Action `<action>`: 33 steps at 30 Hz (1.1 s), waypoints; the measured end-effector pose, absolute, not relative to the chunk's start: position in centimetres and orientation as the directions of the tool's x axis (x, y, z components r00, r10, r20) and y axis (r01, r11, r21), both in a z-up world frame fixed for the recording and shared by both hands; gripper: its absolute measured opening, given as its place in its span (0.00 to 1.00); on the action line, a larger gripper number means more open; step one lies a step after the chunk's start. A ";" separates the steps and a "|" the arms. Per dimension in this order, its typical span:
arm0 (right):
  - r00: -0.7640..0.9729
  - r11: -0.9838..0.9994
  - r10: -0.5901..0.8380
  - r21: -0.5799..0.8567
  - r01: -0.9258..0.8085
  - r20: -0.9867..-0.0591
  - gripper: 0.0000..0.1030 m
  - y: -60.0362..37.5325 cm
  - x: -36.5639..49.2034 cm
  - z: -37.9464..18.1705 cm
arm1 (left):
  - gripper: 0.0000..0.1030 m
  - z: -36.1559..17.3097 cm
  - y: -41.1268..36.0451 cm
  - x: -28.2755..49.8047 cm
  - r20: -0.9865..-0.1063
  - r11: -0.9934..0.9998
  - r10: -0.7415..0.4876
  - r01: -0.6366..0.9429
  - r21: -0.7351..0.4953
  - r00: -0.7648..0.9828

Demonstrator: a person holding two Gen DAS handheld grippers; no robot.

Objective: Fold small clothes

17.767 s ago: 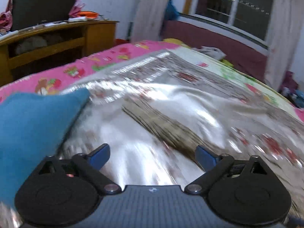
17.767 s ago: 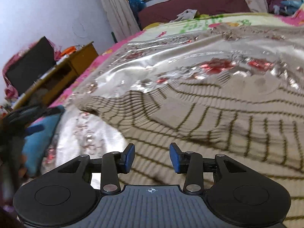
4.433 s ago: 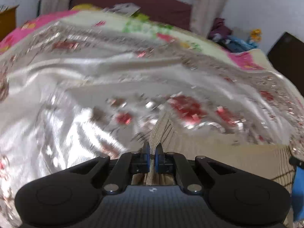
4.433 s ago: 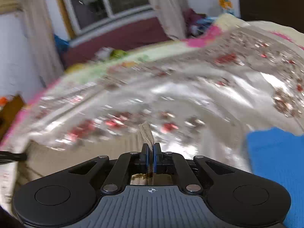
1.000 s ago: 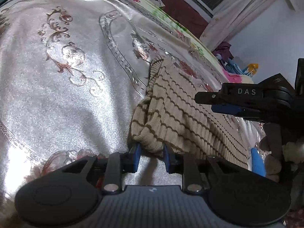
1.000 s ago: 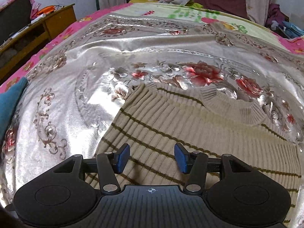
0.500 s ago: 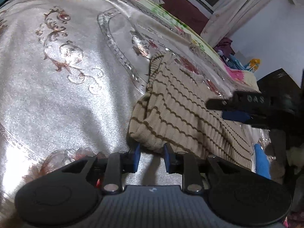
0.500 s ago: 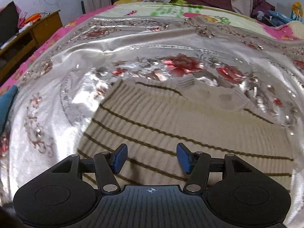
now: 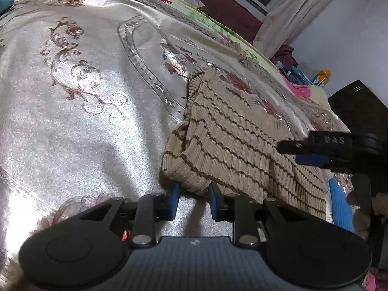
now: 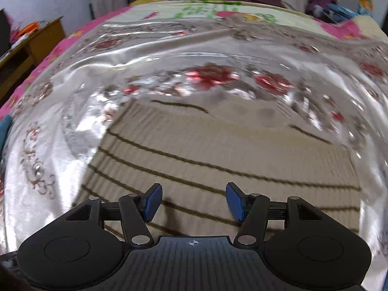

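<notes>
A beige knit sweater (image 9: 242, 135) with thin brown stripes lies folded on the silver bedspread (image 9: 84, 126). My left gripper (image 9: 194, 197) sits at its near left corner. That thick folded corner is pinched between the blue pads, which are only slightly apart. In the right wrist view my right gripper (image 10: 192, 200) hovers over the sweater (image 10: 218, 150) with its jaws wide and nothing between them. The same right gripper (image 9: 298, 154) shows at the right of the left wrist view, above the sweater's far side.
A blue folded cloth (image 9: 339, 208) lies just right of the sweater. A teal cloth (image 10: 4, 126) sits at the bedspread's left edge. A wooden cabinet (image 10: 29, 46) stands left of the bed, with a curtain (image 9: 291, 9) and window behind.
The right gripper has slid to the right across the sweater, and its jaws stand a little wider. The left gripper has kept still on the corner.
</notes>
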State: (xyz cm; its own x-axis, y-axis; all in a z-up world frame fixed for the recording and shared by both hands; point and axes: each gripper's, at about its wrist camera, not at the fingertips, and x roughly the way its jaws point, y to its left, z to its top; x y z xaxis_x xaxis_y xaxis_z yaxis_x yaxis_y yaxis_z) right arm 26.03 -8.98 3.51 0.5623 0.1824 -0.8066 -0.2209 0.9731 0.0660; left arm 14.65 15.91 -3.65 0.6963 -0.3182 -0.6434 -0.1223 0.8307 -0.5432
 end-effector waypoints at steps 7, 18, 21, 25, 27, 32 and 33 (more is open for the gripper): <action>0.603 0.990 0.134 0.073 -0.124 -0.786 0.57 -14.1 23.2 3.6 | 0.28 -3.8 15.8 14.9 -0.651 0.836 -0.313 -0.124 -0.534 0.692; 0.586 0.961 0.039 0.192 0.201 -0.809 0.57 -26.3 19.6 0.3 | 0.29 -3.9 15.2 15.1 -0.664 0.857 -0.288 -0.124 -0.500 0.690; 0.593 0.938 0.053 0.243 0.246 -0.803 0.57 -28.3 19.2 -0.3 | 0.29 -3.9 14.9 15.1 -0.666 0.868 -0.275 -0.119 -0.482 0.693; 0.605 0.930 0.085 0.281 0.237 -0.792 0.57 -29.2 19.4 -0.4 | 0.29 -3.1 14.9 14.4 -0.640 0.879 -0.248 -0.109 -0.464 0.727; 0.608 0.918 0.124 0.324 0.231 -0.784 0.57 -29.7 19.6 -0.8 | 0.29 -2.1 14.7 13.8 -0.615 0.895 -0.225 -0.089 -0.438 0.756; 0.630 0.875 0.220 0.436 0.211 -0.745 0.59 -31.3 20.5 -2.2 | 0.29 -0.4 13.1 13.0 -0.581 0.929 -0.183 -0.053 -0.366 0.793; 0.634 0.867 0.243 0.457 0.197 -0.735 0.62 -31.6 20.7 -2.3 | 0.29 -0.2 12.8 13.0 -0.582 0.933 -0.183 -0.047 -0.357 0.792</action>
State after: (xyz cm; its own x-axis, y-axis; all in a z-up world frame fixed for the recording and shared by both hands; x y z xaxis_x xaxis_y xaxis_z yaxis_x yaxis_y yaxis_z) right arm 20.71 -31.57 -2.33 0.6336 0.2429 -0.7345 0.1973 0.8673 0.4570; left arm 13.00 12.77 -0.24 0.7924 -0.1829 -0.5819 -0.0470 0.9328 -0.3572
